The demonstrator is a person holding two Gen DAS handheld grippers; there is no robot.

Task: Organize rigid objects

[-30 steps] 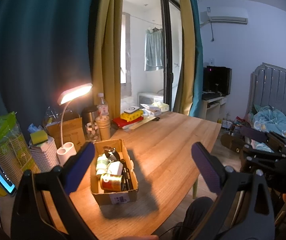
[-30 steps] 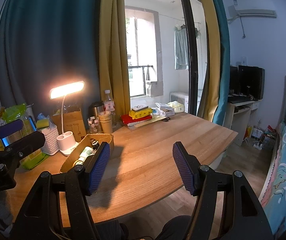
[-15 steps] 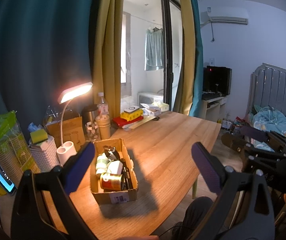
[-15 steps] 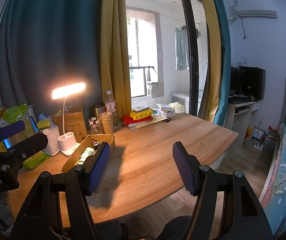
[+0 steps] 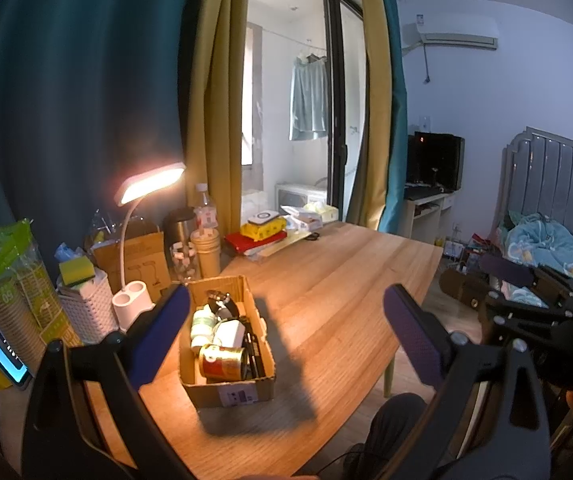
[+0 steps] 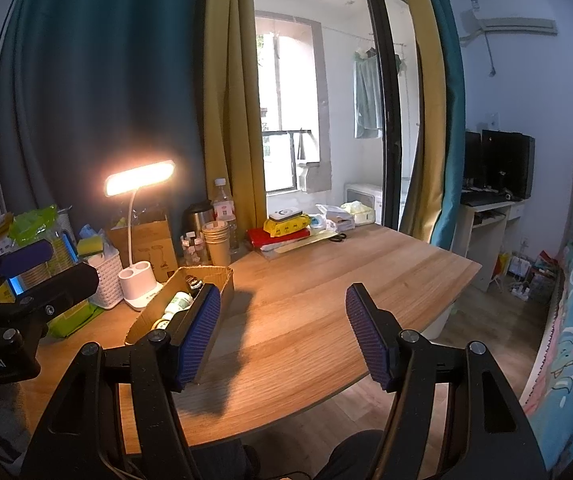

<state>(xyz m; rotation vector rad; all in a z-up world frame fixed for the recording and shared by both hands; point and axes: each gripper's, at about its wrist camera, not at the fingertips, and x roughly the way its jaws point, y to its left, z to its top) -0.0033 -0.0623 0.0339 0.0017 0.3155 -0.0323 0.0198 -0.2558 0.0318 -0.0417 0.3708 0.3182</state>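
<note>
Rigid objects fill the cardboard box (image 5: 228,344) on the tabletop (image 5: 326,280): a red-and-gold can (image 5: 222,361) lies on its side at the box's near end, a white cup-like item (image 5: 230,332) just behind it, green-labelled bottles (image 5: 200,322) along the box's left wall, and dark items at the far end and right wall that are too small to identify. All visible task items sit inside the box; no loose item shows on the bare wood to the right of the box.

Change over the last second: negligible. Box, contents and both views match the earlier pictures almost exactly. In the left wrist view the right gripper, well right of the box, has shifted only slightly.

Left gripper (image 5: 284,334): jaws spread wide, grasping nothing, held above and short of the box's near end. Right gripper (image 6: 282,334): jaws likewise spread, empty, held to the right of the box over bare wood.

Assessment: the pause means no item is in transit. The scene fits two stages equally: items gathered in the box awaiting removal and arrangement, or items already collected into the box as the finished arrangement. The pictures do not settle which.

A lit desk lamp (image 5: 148,184) stands just left of the box's far end.
</note>
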